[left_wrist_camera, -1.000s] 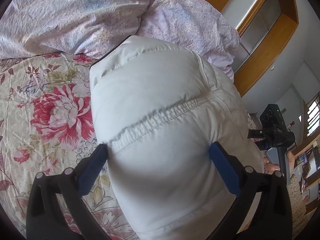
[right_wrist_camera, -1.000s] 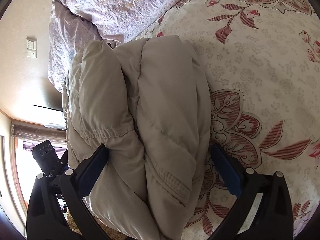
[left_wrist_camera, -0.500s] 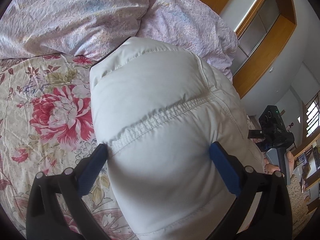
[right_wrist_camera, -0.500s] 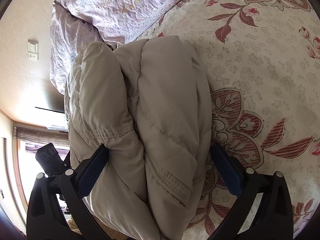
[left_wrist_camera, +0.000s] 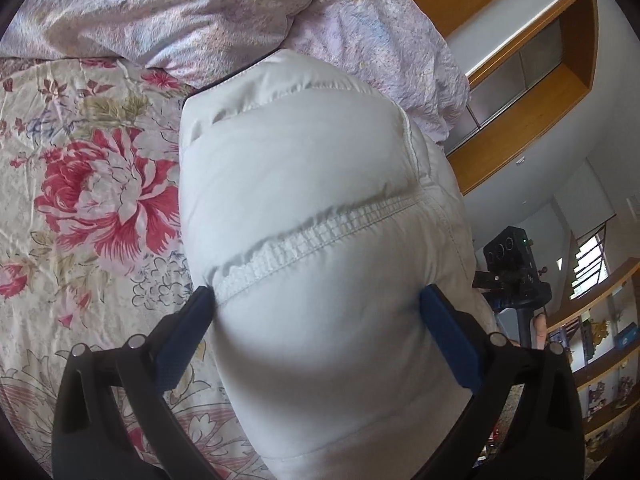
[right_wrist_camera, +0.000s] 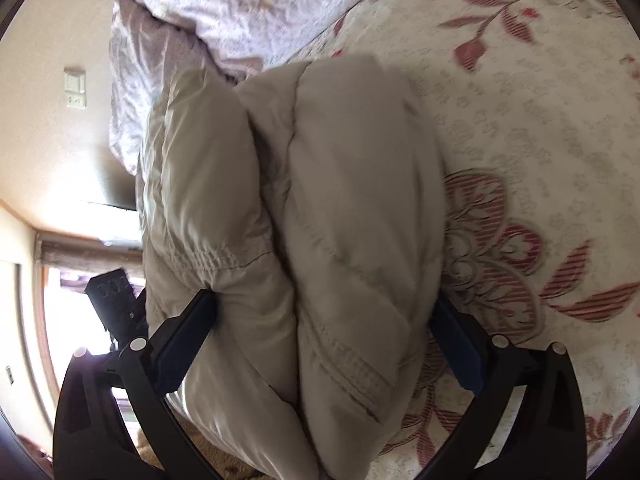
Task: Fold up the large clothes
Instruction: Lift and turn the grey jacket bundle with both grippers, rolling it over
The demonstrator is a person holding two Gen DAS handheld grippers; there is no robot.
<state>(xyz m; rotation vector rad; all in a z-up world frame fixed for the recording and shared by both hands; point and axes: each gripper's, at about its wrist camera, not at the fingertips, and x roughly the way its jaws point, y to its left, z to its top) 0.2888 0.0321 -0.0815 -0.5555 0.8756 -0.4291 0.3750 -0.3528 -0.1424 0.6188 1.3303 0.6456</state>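
A puffy white quilted down jacket (left_wrist_camera: 304, 184), folded into a thick bundle, lies on the flowered bedspread (left_wrist_camera: 80, 208). My left gripper (left_wrist_camera: 316, 300) has its jaws spread wide around one end of the bundle, and both blue pads press into its sides. In the right wrist view the same jacket (right_wrist_camera: 320, 208) shows as stacked folded layers with stitched seams. My right gripper (right_wrist_camera: 324, 304) holds the other end the same way, jaws wide and pads against the fabric.
A crumpled lilac duvet (left_wrist_camera: 192, 12) lies behind the jacket, and it shows in the right wrist view (right_wrist_camera: 224, 12) too. A wooden cabinet (left_wrist_camera: 532, 92) stands beyond the bed. A black camera on a stand (left_wrist_camera: 512, 272) is by the bed edge.
The right wrist view has shifted slightly and is blurred by motion; the bundle stays between the pads. The left view is almost unchanged.
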